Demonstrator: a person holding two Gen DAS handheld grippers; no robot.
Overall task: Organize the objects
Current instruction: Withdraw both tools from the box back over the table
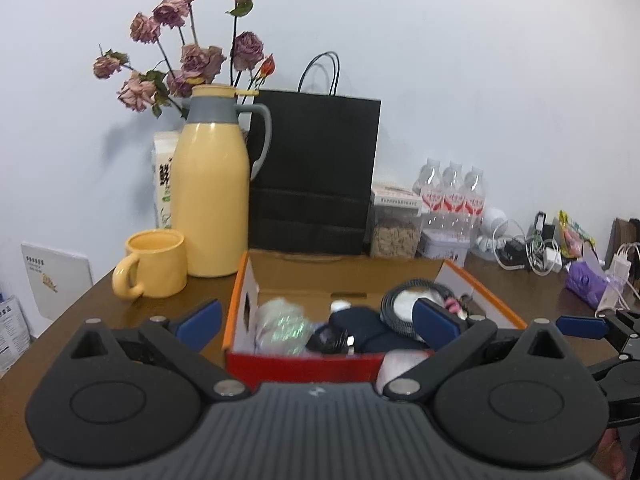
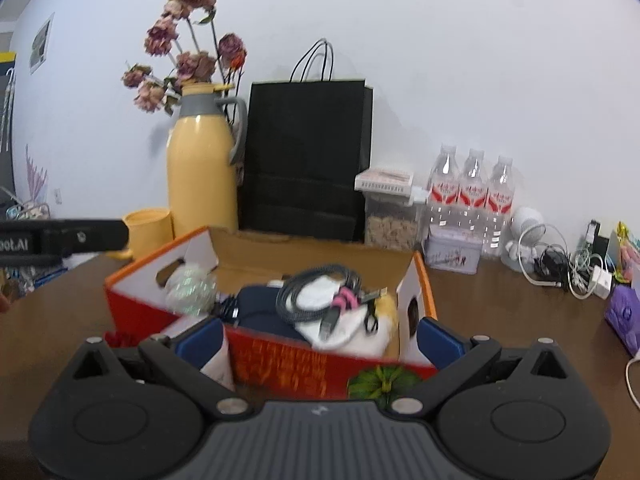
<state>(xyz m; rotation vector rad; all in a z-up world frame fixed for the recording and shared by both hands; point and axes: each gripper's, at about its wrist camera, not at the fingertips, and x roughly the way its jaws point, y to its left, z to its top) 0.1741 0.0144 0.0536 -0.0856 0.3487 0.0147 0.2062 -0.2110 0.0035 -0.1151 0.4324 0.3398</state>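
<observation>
An open cardboard box [image 1: 240,288] [image 2: 132,308] with red and orange walls stands on the brown table [image 1: 120,320]. Inside lie a coiled black cable [image 2: 316,292] [image 1: 400,300], a navy pouch [image 1: 360,326] [image 2: 260,308], a shiny crinkled bundle [image 1: 284,320] [image 2: 190,290] and a white item [image 2: 344,326]. My left gripper [image 1: 320,322] is open just before the box's near wall, holding nothing. My right gripper [image 2: 320,340] is open too, close to the box's front wall, and shows at the right edge of the left wrist view [image 1: 584,326]. A green object [image 2: 382,380] lies before the box.
A yellow thermos [image 1: 212,192], a yellow mug [image 1: 154,264], dried roses [image 1: 192,56] and a black paper bag [image 1: 316,172] stand behind the box. Water bottles [image 2: 472,192], a snack container [image 2: 392,220], a tin [image 2: 452,252], tangled chargers [image 2: 560,268] and a purple pack [image 2: 624,312] fill the right.
</observation>
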